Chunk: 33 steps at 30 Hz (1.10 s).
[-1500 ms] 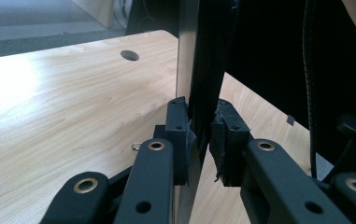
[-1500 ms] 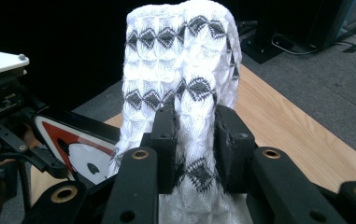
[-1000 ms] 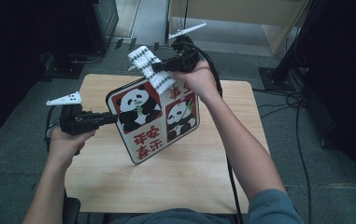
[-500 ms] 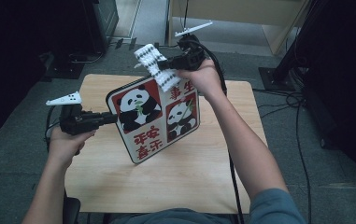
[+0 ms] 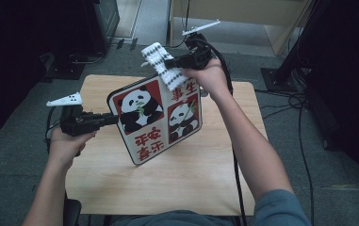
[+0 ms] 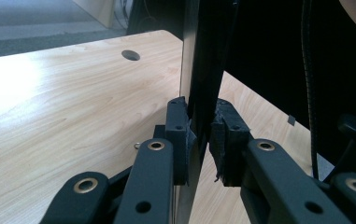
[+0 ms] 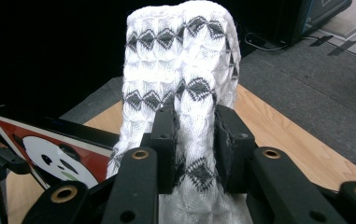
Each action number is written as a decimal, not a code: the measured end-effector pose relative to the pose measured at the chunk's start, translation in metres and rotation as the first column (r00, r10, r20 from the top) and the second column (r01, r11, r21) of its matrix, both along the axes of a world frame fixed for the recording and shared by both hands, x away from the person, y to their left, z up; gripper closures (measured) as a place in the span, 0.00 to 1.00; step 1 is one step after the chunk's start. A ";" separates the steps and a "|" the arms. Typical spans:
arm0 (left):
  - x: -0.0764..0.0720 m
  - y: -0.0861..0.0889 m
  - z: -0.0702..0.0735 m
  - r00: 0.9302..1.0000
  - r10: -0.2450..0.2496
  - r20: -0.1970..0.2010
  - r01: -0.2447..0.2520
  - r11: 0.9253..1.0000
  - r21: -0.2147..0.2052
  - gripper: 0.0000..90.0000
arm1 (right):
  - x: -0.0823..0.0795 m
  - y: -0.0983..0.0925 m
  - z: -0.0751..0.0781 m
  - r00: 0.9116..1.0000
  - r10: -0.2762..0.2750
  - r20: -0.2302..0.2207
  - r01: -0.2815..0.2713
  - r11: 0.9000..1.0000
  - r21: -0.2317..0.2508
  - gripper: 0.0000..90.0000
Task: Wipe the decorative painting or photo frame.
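Above the wooden table (image 5: 177, 179), left gripper (image 5: 113, 118) pinches the panda board (image 5: 156, 117); right gripper (image 5: 173, 62) pinches the cloth (image 5: 160, 63).

Red panda board (image 5: 156, 120) tilted above table, white patterned cloth (image 5: 162, 66) at its top edge

A light wooden table (image 5: 167, 183) with a pale grain stands on a grey carpeted floor (image 5: 7, 179). Near one edge of its top sits a small round cable hole (image 6: 130, 55). Beyond the far side of the table stands a pale wooden cabinet (image 5: 248, 12), with a strip of lighter flooring (image 5: 149, 21) running beside it. Dark equipment (image 5: 36, 33) fills the far left, and a black stand (image 5: 304, 52) rises at the far right. Loose black cables (image 5: 290, 101) lie across the carpet to the right of the table.
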State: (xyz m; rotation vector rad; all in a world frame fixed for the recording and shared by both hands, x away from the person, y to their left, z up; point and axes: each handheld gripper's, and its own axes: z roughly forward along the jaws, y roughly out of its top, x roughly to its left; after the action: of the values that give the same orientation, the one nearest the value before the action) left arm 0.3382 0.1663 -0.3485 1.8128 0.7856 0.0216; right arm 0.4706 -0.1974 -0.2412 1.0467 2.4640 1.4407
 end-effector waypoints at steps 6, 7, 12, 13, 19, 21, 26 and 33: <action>0.000 0.000 0.000 1.000 -0.001 -0.001 0.001 1.000 0.000 0.87 | 0.002 -0.005 0.000 1.000 -0.011 -0.002 0.011 1.000 -0.004 0.80; 0.000 0.000 0.000 1.000 -0.001 -0.001 0.001 1.000 0.000 0.87 | 0.003 -0.007 0.000 1.000 -0.014 -0.001 0.014 1.000 -0.004 0.80; 0.000 0.000 0.000 1.000 -0.002 -0.001 0.002 1.000 -0.002 0.87 | 0.006 -0.013 0.000 1.000 -0.027 -0.008 0.027 1.000 0.004 0.80; 0.000 0.000 0.000 1.000 -0.002 -0.001 0.002 1.000 -0.002 0.87 | 0.006 -0.014 0.000 1.000 -0.030 -0.009 0.030 1.000 0.004 0.80; 0.000 0.000 0.000 1.000 -0.001 -0.001 0.001 1.000 -0.001 0.87 | 0.009 -0.022 0.001 0.999 -0.053 -0.007 0.053 0.999 -0.003 0.80; 0.000 0.000 0.000 1.000 -0.001 -0.001 0.001 1.000 0.000 0.87 | 0.010 -0.024 0.001 0.998 -0.061 -0.008 0.061 0.998 -0.002 0.80; 0.000 0.000 0.000 1.000 -0.001 -0.001 0.001 1.000 -0.001 0.87 | 0.012 -0.028 0.001 0.998 -0.070 -0.008 0.070 0.998 -0.002 0.80; 0.000 0.001 -0.001 1.000 -0.002 -0.002 0.002 1.000 -0.002 0.87 | 0.014 -0.037 0.001 0.995 -0.095 -0.003 0.095 0.995 -0.007 0.80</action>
State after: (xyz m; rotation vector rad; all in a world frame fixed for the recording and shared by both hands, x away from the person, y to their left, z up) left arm 0.3387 0.1670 -0.3491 1.8122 0.7849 0.0183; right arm 0.4847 -0.2347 -0.2402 1.1492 2.3845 1.4019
